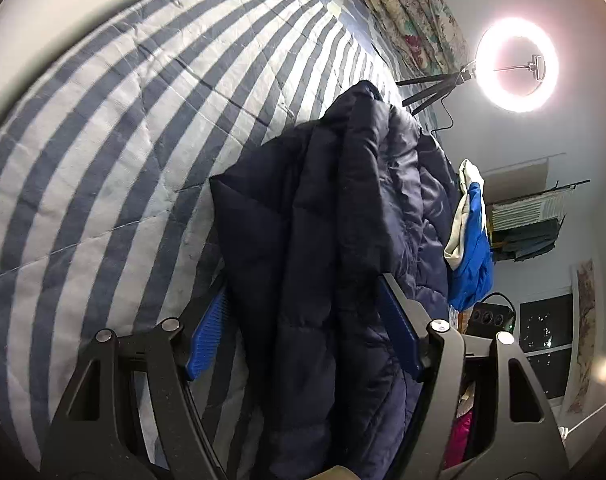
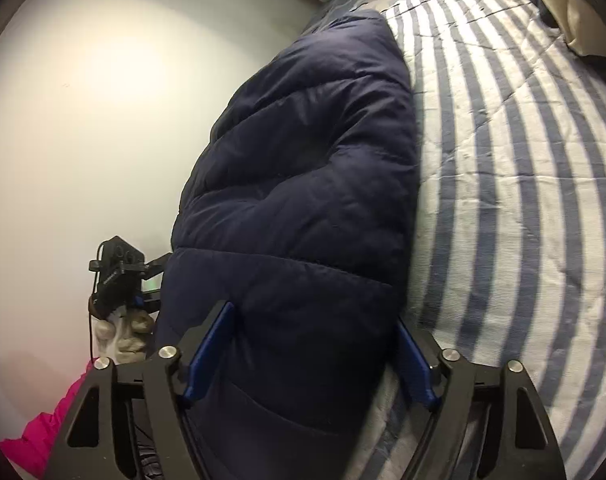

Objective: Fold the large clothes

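- Left tongs point(image 1: 303, 340) are clamped on a thick fold of the navy puffer jacket point(image 1: 323, 220); the blue pads point(image 1: 207, 340) press on both its sides
- Right tongs point(image 2: 309, 356) grip the same jacket point(image 2: 303, 180) in the same way
- the jacket lies bunched on the striped bed quilt point(image 2: 523, 160); a ring light point(image 1: 517, 65) shines behind

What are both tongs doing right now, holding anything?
Left tongs: closed on a thick bunch of the navy puffer jacket.
Right tongs: closed on the navy puffer jacket too, pads pressed into its padding.
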`<state>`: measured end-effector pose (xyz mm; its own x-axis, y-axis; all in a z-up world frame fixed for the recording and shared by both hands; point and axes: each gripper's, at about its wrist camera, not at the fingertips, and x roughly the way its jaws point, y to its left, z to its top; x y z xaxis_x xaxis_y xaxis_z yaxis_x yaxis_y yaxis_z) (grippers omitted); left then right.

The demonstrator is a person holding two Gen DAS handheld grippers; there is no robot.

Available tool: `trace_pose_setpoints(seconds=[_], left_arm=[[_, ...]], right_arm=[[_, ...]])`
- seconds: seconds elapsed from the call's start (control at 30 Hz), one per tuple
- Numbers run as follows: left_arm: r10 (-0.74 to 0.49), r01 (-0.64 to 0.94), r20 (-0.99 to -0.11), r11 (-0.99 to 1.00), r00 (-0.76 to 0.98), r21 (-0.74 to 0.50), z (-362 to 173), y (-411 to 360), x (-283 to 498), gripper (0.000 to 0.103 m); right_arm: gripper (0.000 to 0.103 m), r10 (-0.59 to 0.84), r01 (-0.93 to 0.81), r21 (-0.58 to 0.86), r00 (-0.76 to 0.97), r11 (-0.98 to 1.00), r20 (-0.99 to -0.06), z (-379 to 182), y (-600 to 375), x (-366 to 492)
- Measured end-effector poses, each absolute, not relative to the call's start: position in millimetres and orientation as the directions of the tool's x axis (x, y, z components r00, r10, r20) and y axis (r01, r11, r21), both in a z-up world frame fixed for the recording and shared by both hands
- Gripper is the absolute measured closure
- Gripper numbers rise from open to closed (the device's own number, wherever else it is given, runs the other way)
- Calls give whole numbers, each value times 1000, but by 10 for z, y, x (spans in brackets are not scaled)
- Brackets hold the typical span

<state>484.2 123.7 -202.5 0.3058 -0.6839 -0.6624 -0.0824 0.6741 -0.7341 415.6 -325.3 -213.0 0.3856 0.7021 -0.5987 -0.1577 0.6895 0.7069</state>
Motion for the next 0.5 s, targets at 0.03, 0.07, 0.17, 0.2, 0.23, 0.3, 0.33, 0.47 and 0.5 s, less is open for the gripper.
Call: trace_pose_setpoints(seconds=[0.03, 0.07, 0.17, 0.2, 0.23, 0.3, 0.33, 0.47, 0.5], left_arm=[[-686, -82, -660, 672, 307, -736, -2020, 1213, 4853, 31], [-691, -82, -654, 666, 306, -742, -2021, 1201, 4874, 31], [-701, -85, -642, 653, 311, -753, -1992, 1149, 4905, 31], [-691, -80, -652, 665, 311, -743, -1975, 1112, 4912, 31], [-667, -63, -679, 697, 307, -714, -1951, 1048, 4920, 34], [-632, -18, -708, 742, 315, -670, -1902, 939, 4913, 49], [-624, -7, -714, 752, 318, -660, -1889, 898, 4907, 53], [-547, 86, -764, 828, 343, -555, -1701, 676, 4850, 79], [-521, 114, -776, 848, 355, -518, -1645, 616, 4825, 82]], right_arm=[[24, 700, -159, 705, 387, 691, -600, -2128, -3209, 4133], [24, 699, -161, 703, 388, 693, -601, -2132, -3153, 4131], [28, 687, -158, 691, 397, 705, -609, -2134, -2986, 4096], [30, 683, -158, 687, 397, 709, -613, -2140, -2922, 4103], [31, 679, -157, 683, 396, 713, -618, -2149, -2862, 4108], [37, 669, -154, 673, 395, 724, -630, -2135, -2735, 4129], [40, 663, -151, 667, 394, 730, -637, -2124, -2686, 4124], [65, 624, -155, 623, 410, 766, -665, -2033, -2541, 4077], [70, 605, -165, 598, 418, 785, -678, -1977, -2470, 4063]])
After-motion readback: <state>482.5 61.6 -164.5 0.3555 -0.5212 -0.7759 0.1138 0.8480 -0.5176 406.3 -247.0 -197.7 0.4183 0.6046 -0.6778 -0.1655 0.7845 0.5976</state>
